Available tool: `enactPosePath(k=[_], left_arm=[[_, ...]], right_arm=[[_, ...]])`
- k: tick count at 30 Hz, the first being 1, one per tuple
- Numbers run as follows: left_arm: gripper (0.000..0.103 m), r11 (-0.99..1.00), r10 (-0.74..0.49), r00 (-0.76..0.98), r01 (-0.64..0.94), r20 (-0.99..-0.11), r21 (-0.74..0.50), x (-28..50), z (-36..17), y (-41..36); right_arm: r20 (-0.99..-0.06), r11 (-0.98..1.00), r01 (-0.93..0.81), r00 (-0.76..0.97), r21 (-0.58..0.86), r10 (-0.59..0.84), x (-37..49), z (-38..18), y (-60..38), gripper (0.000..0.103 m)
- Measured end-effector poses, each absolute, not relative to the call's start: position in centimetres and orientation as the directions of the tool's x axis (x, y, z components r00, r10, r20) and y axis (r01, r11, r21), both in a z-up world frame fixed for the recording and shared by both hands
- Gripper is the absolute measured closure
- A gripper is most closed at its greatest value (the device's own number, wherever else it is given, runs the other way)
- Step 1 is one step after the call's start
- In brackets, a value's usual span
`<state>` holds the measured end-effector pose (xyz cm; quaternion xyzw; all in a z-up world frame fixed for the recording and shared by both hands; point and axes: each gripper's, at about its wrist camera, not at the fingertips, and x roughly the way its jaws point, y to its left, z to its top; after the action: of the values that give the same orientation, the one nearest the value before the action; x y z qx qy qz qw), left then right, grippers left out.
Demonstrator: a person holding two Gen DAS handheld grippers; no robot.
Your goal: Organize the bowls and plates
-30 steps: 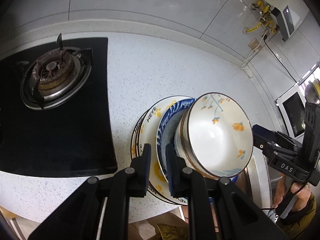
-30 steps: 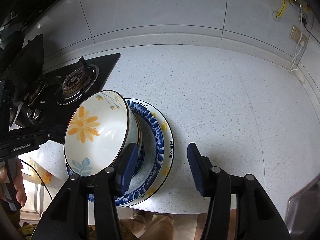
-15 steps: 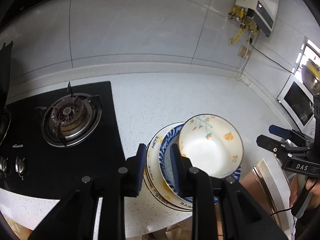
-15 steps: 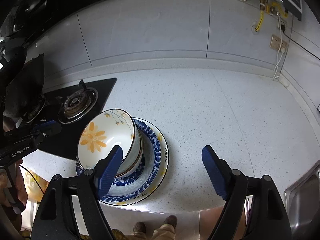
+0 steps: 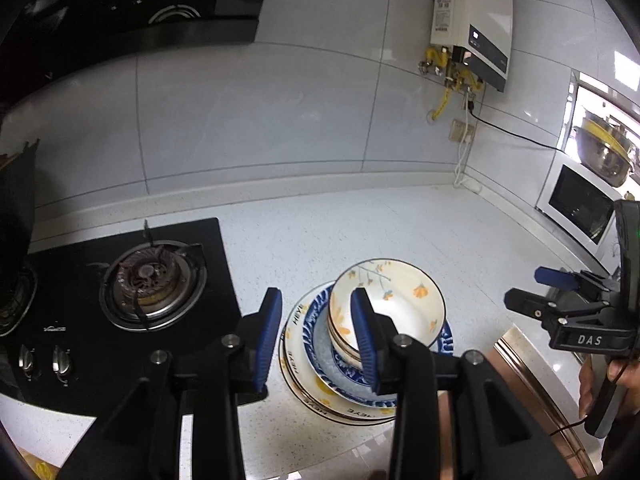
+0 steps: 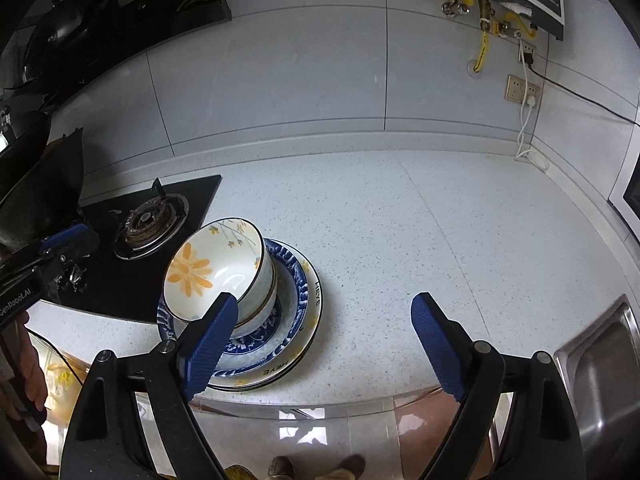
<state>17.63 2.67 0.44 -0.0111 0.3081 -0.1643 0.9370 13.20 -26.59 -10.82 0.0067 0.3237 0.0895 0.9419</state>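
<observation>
- The flowered bowl (image 6: pixel 218 268) sits nested on another bowl of the same kind, and both rest in a blue-patterned dish (image 6: pixel 290 300), which lies on a stack of white plates (image 6: pixel 310 336) lettered HEYE. The whole pile stands on the speckled worktop (image 6: pixel 420 240), close to its front edge and just beside the black gas hob (image 5: pixel 120 304).
- The top bowl leans — its mouth tips toward the hob side rather than sitting level in the one beneath, so I judge the pile not quite settled.
- Left gripper (image 5: pixel 316 340): its blue fingers (image 5: pixel 269 336) are parting right now, with nothing between them; the bowl shows behind them, apart from the pads.
- Right gripper (image 6: pixel 316 344): the fingers (image 6: pixel 210 340) are spread wide and opening a little further, holding nothing; bare worktop and plate rim lie between them.
- The step in hand looks like letting go and drawing clear of the pile (a judgement from both pairs being empty and off the crockery).
- To do it well, pull each gripper away from the bowl rim rather than across it — a brush against the leaning bowl could slide it off its seat.
- If the lean matters, a light nudge on the raised rim should level it; pushing the stack toward the front edge is the thing to avoid.
- The sink (image 6: pixel 600 368) on the right is well apart and plays no part here.
</observation>
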Motion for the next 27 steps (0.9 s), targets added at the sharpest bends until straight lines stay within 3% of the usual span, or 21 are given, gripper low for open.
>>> enactPosePath(k=[14, 19, 23, 27], left_arm=[[0.069, 0.985, -0.171, 0.865, 0.131, -0.472, -0.116, 10.4, 4.8, 2.8], [0.069, 0.986, -0.149, 0.864, 0.091, -0.481, -0.141, 8.0, 5.1, 1.2], [0.068, 0.990, -0.130, 0.869, 0.091, -0.478, -0.105, 6.2, 4.5, -0.7], [0.068, 0.995, -0.103, 0.843, 0.085, -0.528, -0.058, 4.4, 3.8, -2.8]], right_arm=[[-0.446, 0.964, -0.264, 0.866, -0.025, 0.225, 8.7, -8.6, -31.2, 0.015], [-0.445, 0.958, -0.286, 0.858, 0.000, 0.256, 7.6, -8.6, -34.4, 0.013], [-0.459, 0.946, -0.323, 0.836, 0.032, 0.301, 7.1, -9.4, -36.1, 0.013], [-0.473, 0.933, -0.355, 0.812, 0.068, 0.343, 6.8, -10.5, -37.0, 0.013]])
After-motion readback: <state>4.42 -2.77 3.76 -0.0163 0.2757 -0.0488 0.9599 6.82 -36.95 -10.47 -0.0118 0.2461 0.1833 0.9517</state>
